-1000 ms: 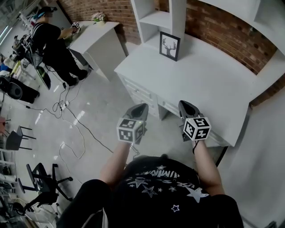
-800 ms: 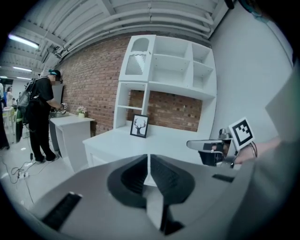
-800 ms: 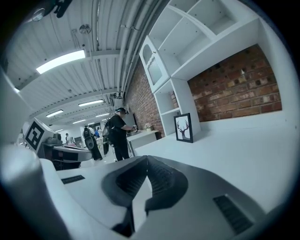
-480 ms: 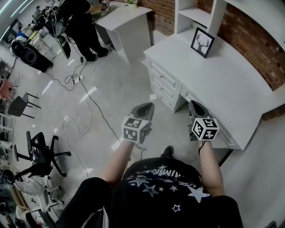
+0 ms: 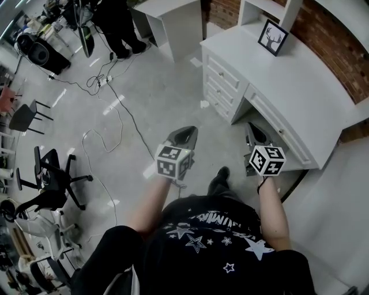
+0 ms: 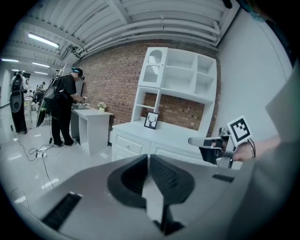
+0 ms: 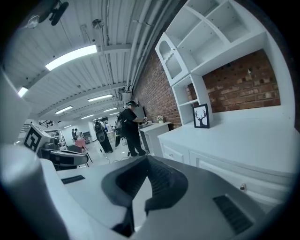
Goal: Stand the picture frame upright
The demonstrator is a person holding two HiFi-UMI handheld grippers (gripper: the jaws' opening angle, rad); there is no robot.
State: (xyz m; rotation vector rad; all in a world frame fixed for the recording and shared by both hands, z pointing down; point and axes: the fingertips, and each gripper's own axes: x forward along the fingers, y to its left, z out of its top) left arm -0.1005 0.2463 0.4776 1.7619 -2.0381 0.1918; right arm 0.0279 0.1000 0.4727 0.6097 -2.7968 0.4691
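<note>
The picture frame [image 5: 273, 37] stands upright on the white desk [image 5: 311, 86], near its far left corner, just in front of the foot of the white shelf unit [image 5: 253, 8]. It is a black frame with a dark antlered deer head on white. A brick wall [image 5: 340, 52] rises behind the desk and shelves.

Between the frame and the person lie a stretch of bare desktop and a stack of drawers [image 5: 222, 80] under the desk's left end. The person stands on the pale floor off the desk's near edge, well apart from the frame, one dark shoe [image 5: 219, 178] showing.

The left gripper [image 5: 183, 133] hangs over the floor with its jaws pressed together on nothing. The right gripper [image 5: 253, 131] hangs by the desk's front edge, its jaws likewise clenched and empty.

Farther left, cables [image 5: 109, 115] trail across the floor towards a second white desk [image 5: 167, 14], where another person [image 5: 118, 23] in dark clothes stands. A black office chair [image 5: 52, 184] sits at the far left.
</note>
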